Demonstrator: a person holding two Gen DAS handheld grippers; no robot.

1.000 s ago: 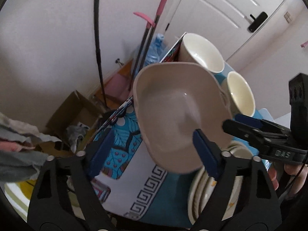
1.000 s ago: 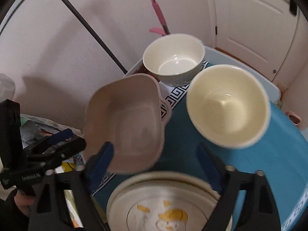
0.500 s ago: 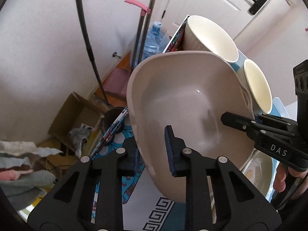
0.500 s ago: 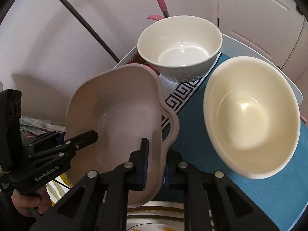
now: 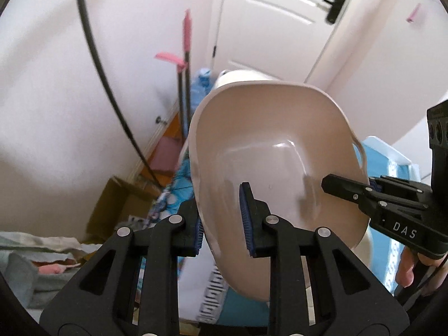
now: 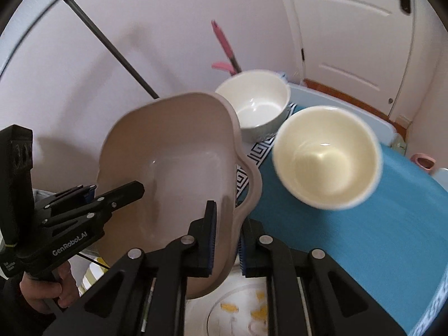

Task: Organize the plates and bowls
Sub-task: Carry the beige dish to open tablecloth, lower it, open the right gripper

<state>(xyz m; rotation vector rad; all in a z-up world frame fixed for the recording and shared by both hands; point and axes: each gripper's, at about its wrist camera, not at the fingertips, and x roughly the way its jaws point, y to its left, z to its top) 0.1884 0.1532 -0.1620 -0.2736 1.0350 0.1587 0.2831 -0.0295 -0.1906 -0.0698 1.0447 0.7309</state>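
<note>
A beige bowl with side handles (image 5: 274, 151) (image 6: 173, 173) hangs in the air, tilted, held from both sides. My left gripper (image 5: 222, 218) is shut on its left rim. My right gripper (image 6: 225, 240) is shut on the opposite rim by the handle. A cream bowl (image 6: 324, 154) and a white bowl (image 6: 254, 103) stand on the blue table (image 6: 364, 224) beyond. A stack of plates (image 6: 238, 308) lies under the beige bowl, mostly hidden.
A white door (image 5: 280, 22) and a pink-handled mop (image 5: 184, 64) stand behind the table. A cardboard box (image 5: 117, 204) and cloths (image 5: 42, 263) lie on the floor to the left. A black pole (image 6: 109, 44) leans across the wall.
Both grippers went from open to shut on the beige bowl's rims. The bowl has since been lifted and tilted, and both views have swung upward.
</note>
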